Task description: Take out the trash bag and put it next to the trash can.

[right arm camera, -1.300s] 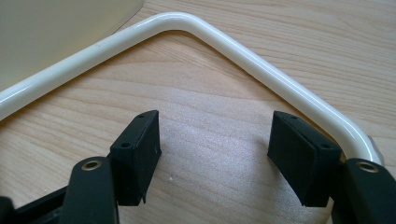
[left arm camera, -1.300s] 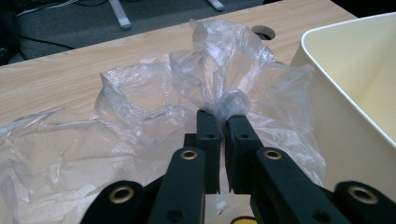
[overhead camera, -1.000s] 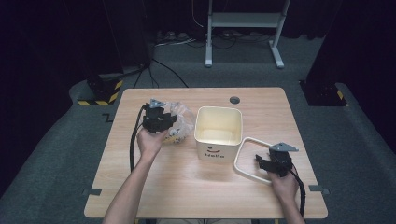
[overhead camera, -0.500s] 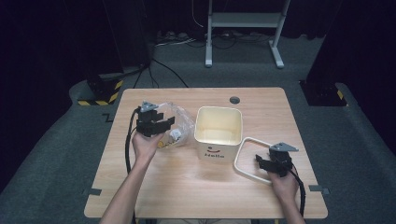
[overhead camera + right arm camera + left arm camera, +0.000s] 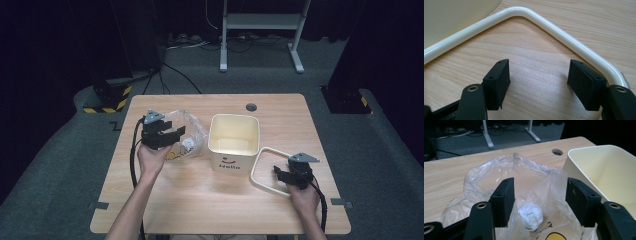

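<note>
Wooden table (image 5: 200, 200): plastic bag (image 5: 524, 185) between parted left fingers (image 5: 504, 200)

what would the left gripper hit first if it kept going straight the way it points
Probably the clear plastic bag right ahead of the left gripper, whose jaws have just been opening, then the crumpled white wad inside it. Depth is hard to judge.

The bag (image 5: 506, 172) is thin, clear, crinkled plastic; the wad (image 5: 531, 215) inside looks like crumpled white paper. The bin (image 5: 234, 142) is smooth cream plastic; its frame (image 5: 564, 37) glossy; the table (image 5: 200, 200) matt wood-grain.
</note>
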A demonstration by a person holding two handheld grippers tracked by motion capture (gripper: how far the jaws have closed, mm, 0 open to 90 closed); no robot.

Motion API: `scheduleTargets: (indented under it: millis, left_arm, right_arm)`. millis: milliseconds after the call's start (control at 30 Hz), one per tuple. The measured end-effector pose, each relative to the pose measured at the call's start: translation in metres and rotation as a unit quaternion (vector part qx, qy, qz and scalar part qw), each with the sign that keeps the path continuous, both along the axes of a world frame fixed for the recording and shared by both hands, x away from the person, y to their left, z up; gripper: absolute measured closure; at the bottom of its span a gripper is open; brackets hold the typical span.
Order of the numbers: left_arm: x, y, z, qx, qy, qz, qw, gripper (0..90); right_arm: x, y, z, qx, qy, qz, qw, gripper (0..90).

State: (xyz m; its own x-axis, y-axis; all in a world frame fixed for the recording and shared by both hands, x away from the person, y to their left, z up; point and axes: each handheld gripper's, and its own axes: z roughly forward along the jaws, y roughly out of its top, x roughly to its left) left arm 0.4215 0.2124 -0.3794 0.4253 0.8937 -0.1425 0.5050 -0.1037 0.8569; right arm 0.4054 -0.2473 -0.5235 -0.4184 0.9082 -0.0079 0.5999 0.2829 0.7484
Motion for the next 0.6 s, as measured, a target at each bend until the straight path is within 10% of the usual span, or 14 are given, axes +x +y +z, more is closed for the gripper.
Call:
scheduleTargets:
  millis: [600]
  left_arm:
    - [-0.015,0.008,0.002,0.013,-0.006,0.011,0.9998,34.1]
  right_arm:
    - [0.000,0.000,0.000,-0.001,0.000,0.000,1.0000,34.0]
